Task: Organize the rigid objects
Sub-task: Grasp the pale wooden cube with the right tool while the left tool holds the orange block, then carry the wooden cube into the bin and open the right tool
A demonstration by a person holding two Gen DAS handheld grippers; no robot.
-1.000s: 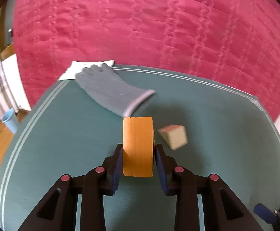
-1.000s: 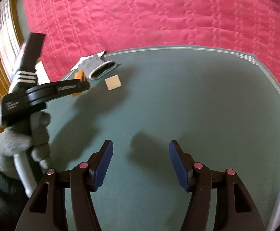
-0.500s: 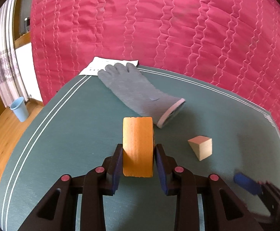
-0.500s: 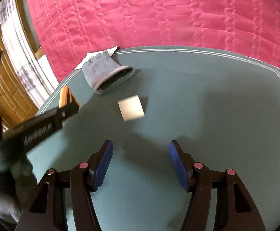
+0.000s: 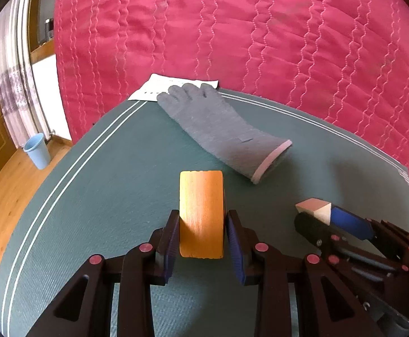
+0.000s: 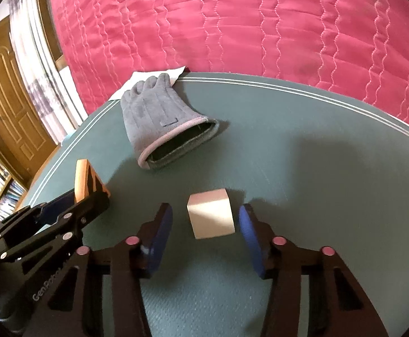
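Note:
My left gripper (image 5: 201, 238) is shut on an orange wooden block (image 5: 201, 213) and holds it over the green mat (image 5: 106, 191). The block also shows at the left of the right wrist view (image 6: 85, 181). My right gripper (image 6: 205, 224) is open, with a pale wooden cube (image 6: 211, 217) standing on the mat between its two blue pads, touching neither. In the left wrist view the cube (image 5: 314, 210) is partly hidden behind the right gripper's fingers (image 5: 350, 221).
A grey glove (image 5: 221, 129) lies on the mat beyond both blocks, its cuff open toward the right gripper (image 6: 159, 120). A white paper (image 5: 159, 90) sits under its fingertips at the mat's far edge. A red quilt (image 5: 260, 36) lies behind. A blue cup (image 5: 37, 150) stands on the wooden floor.
My right gripper has moved forward until the pale cube sits between its open pads. My left gripper has pulled back and swung slightly left with the orange block.

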